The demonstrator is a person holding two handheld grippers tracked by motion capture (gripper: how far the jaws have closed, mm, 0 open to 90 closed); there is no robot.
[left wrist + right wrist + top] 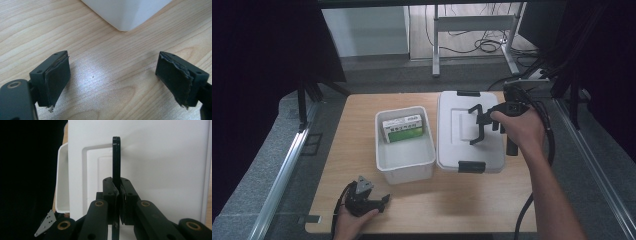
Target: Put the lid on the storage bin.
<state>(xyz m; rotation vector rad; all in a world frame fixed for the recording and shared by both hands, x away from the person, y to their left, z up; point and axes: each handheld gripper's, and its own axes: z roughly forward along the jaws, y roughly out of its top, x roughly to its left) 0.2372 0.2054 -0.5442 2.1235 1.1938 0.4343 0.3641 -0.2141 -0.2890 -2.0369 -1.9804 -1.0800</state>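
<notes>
Over white lid [160, 157], right gripper [117, 195] fingers pinch black handle [116, 160].

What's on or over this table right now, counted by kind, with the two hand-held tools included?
White open bin: 1
White lid with black latches: 1
Green and white box, inside the bin: 1
Black flat piece, held over the lid: 1
Tools: 2, the left tool and the right tool
Total: 6

A pale wood-grain desk [452, 205] carries two things side by side — an open white plastic tub [405, 160] and a white plastic lid with black latches [452, 145].
</notes>
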